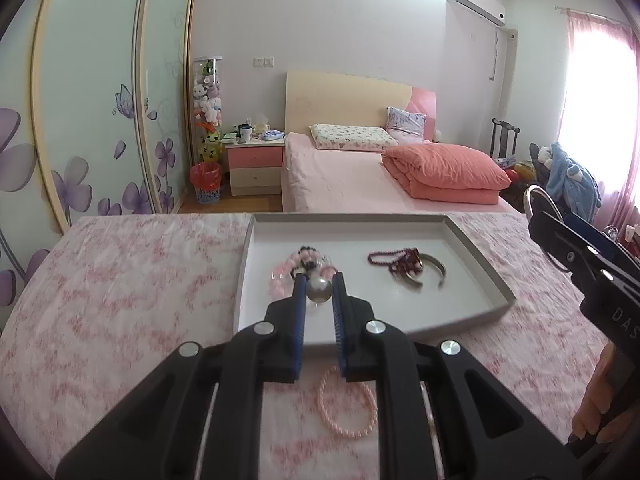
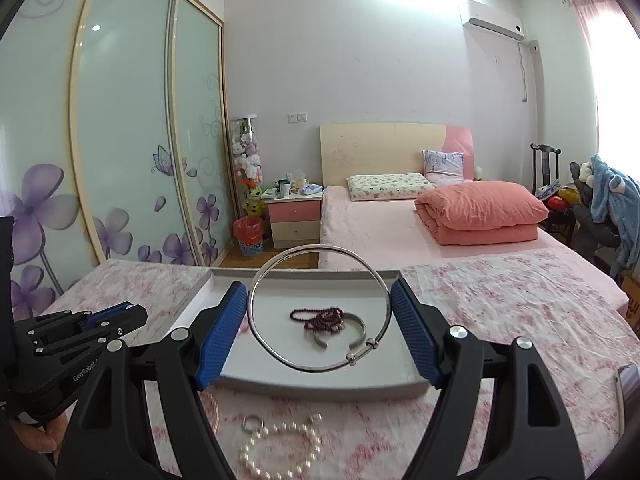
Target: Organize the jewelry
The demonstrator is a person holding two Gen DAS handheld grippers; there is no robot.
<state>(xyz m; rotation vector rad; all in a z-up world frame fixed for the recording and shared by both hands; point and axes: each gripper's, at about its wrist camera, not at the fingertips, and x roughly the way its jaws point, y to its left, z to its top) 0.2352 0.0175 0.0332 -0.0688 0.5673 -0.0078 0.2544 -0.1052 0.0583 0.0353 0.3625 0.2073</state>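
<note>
two grippers are busy over the grey tray [image 2: 404, 376] that lies on the desk with the pink flowered cloth [image 1: 120, 300]. the right gripper [image 2: 320, 312] has its fingers wide apart but clamped on a big silver bangle [image 2: 256, 322], which they hold by its two outer sides above the tray. the left gripper [image 1: 319, 292] has its fingers close together, pinching a large pearl bead [image 1: 319, 289] of a pink bead bracelet [image 1: 282, 276] just above the tray floor.

i judge that both pieces are about to be put down in the tray. to do it well, the bangle should go low to a bare part of the tray before the fingers open more; it is thin, hard, smooth metal and round, so it may slip or roll if it is dropped. the bead bracelet is limp, so it should be lowered softly to stay in a heap.

in the tray there lie already a dark red bead string [image 2: 320, 317] and an open metal cuff [image 2: 358, 326], touching each other. on the cloth before the tray wait a pink bead bracelet [image 1: 347, 408] and a white pearl bracelet [image 2: 276, 452].
</note>
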